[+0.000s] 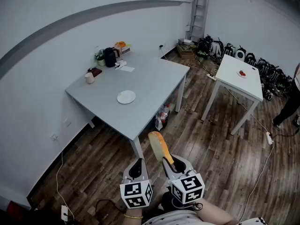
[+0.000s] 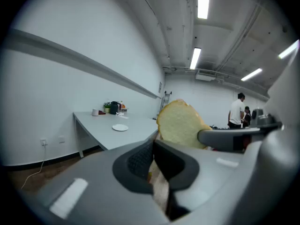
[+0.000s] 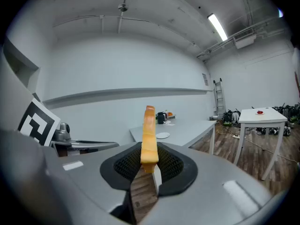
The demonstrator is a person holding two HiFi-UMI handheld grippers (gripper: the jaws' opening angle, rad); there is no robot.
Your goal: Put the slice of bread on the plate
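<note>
Well, the biggest thing ahead of me is the grey table (image 1: 140, 86), with a white table (image 1: 243, 81) off to its right and a person (image 1: 288, 104) cut off at the picture's right edge. Nearer me, both cubes carry only black-and-white square markers, no words. My right gripper (image 1: 169, 165) is clamped on the slice of bread (image 1: 159, 146), which stands on edge between the pads and juts up past the jaws, leaning towards the grey table; its lower end is buried between the pads. My left gripper (image 1: 138, 165) sits just beside it with its jaws pressed together on nothing. The plate (image 1: 126, 97) lies on the grey table, well apart from the bread and both grippers. At the table's far end a dark jug (image 1: 110, 57) and a mug (image 1: 89, 78) stand among smaller bits too tiny to make out, and any print on them is unreadable.
</note>
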